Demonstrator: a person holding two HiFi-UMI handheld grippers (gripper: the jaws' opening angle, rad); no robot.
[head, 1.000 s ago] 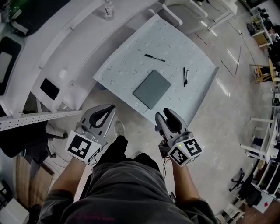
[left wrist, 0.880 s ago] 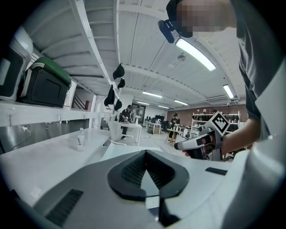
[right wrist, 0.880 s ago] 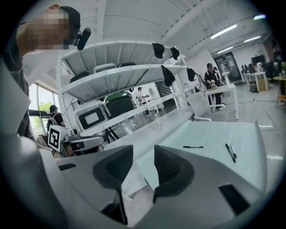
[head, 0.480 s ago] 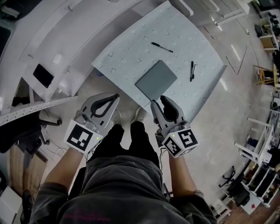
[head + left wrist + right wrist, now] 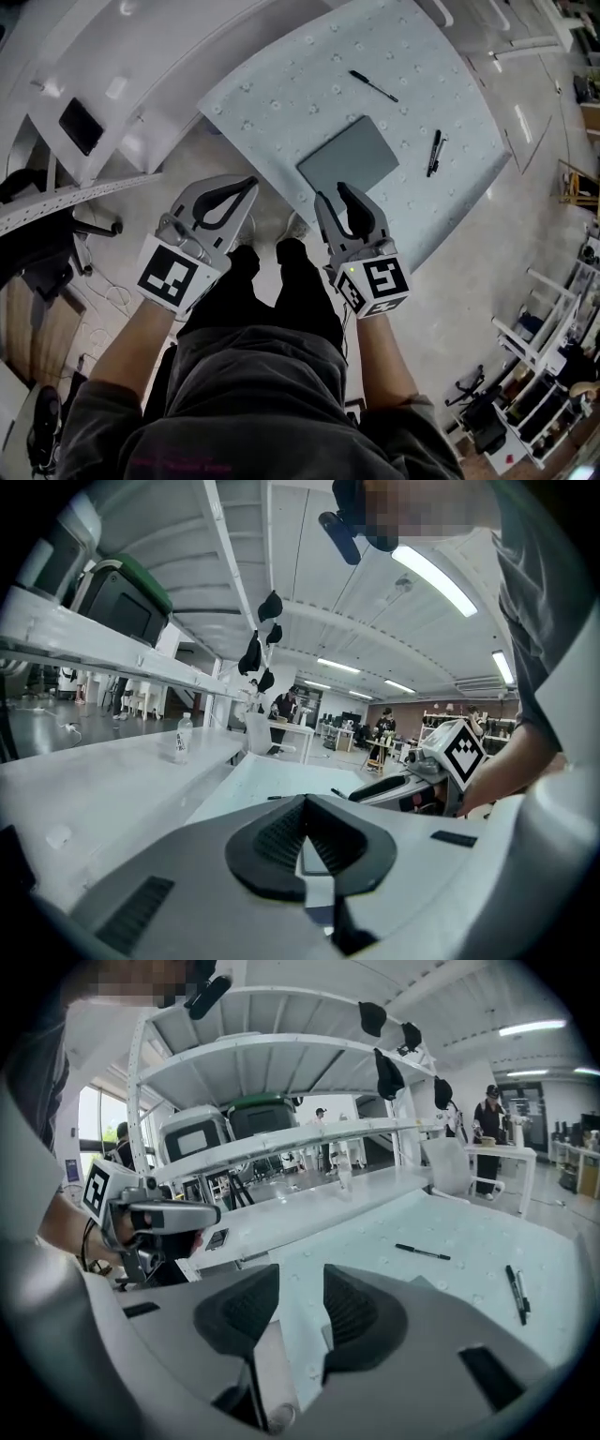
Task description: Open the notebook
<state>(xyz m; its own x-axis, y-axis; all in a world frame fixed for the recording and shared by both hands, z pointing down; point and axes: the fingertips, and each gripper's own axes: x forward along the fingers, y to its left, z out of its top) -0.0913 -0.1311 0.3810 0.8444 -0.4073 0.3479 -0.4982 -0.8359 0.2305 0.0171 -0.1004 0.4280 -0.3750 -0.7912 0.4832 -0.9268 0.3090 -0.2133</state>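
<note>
Head view, approach stage. The notebook (image 5: 349,157) lies closed and flat on the table (image 5: 253,103), so the opening has evidently not begun; reaching the cover, catching an edge and lifting it all remain.

The notebook is a thin grey-green rectangle with a plain matte cover and squared corners. Beneath it is a pale blue cloth printed with small evenly spaced dots. One slim black pen (image 5: 373,85) lies beyond the notebook, and a second pen (image 5: 434,153) lies to its right.

The right gripper (image 5: 333,194) is just short of the notebook's near edge, not touching it. Its ribbed black pads (image 5: 246,1309) stand apart with nothing between them. The left gripper (image 5: 246,185) is further left of the notebook, off the table's edge, jaws together and empty.
</note>
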